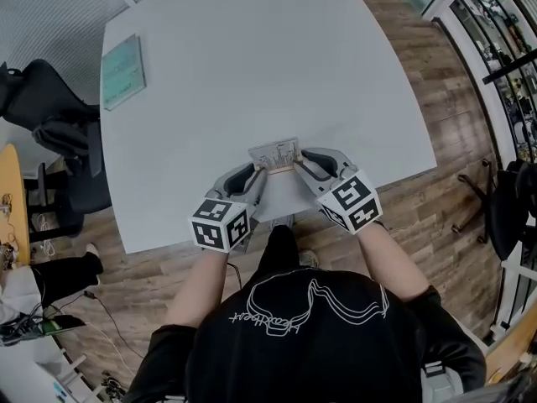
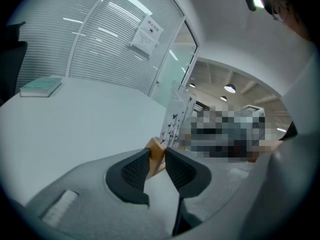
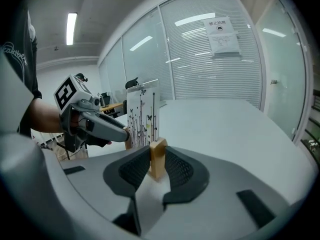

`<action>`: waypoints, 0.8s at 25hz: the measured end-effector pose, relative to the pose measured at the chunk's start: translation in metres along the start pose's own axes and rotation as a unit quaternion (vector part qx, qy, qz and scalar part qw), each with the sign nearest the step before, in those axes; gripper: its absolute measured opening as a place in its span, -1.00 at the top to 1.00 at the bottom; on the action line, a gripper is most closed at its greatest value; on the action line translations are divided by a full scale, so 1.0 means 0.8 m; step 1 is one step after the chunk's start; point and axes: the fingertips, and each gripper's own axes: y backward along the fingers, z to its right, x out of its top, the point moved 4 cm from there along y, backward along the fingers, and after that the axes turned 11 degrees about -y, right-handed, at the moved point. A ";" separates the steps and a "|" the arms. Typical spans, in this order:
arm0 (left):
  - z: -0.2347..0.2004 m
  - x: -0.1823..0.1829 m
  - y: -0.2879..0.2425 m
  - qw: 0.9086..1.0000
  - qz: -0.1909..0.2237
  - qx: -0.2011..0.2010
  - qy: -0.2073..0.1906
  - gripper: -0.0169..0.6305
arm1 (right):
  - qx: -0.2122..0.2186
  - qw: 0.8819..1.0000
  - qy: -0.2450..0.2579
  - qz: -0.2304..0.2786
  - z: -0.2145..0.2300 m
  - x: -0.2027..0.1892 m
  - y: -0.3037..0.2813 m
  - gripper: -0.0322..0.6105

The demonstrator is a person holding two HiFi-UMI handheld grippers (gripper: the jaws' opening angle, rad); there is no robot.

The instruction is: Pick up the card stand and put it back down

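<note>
Risk was twist-out: left gripper (image 1: 259,173) and right gripper (image 1: 299,166) each pinched just one end of the wooden-based clear card stand (image 1: 275,154), so uneven lifting could tip it.

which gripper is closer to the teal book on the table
Left. The left gripper clamps the left end of the card stand, the side toward the teal book at the far left edge of the table. The right gripper clamps the stand's right end, farther away.
</note>
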 end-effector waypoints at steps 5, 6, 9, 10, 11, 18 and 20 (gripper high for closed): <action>0.034 0.011 0.049 1.000 0.017 0.007 0.018 0.63 | 0.010 1.000 -0.001 0.010 -0.037 0.013 0.040 0.60; 0.043 0.013 0.060 1.000 0.019 0.010 0.018 0.63 | 0.012 1.000 0.001 0.012 -0.046 0.015 0.050 0.60; 0.071 0.020 0.091 0.999 0.032 0.017 0.027 0.63 | 0.021 1.000 0.007 0.020 -0.070 0.020 0.084 0.60; 0.082 0.019 0.100 0.999 0.036 0.020 0.030 0.63 | 0.024 0.999 0.008 0.023 -0.078 0.019 0.095 0.60; 0.093 0.018 0.110 0.998 0.039 0.024 0.032 0.63 | 0.027 0.999 0.008 0.025 -0.086 0.017 0.107 0.60; 0.157 0.003 0.173 0.997 0.058 0.046 0.035 0.63 | 0.034 0.999 0.017 0.031 -0.145 -0.005 0.173 0.60; 0.174 -0.006 0.187 0.997 0.058 0.050 0.032 0.63 | 0.032 0.999 0.016 0.032 -0.159 -0.015 0.188 0.60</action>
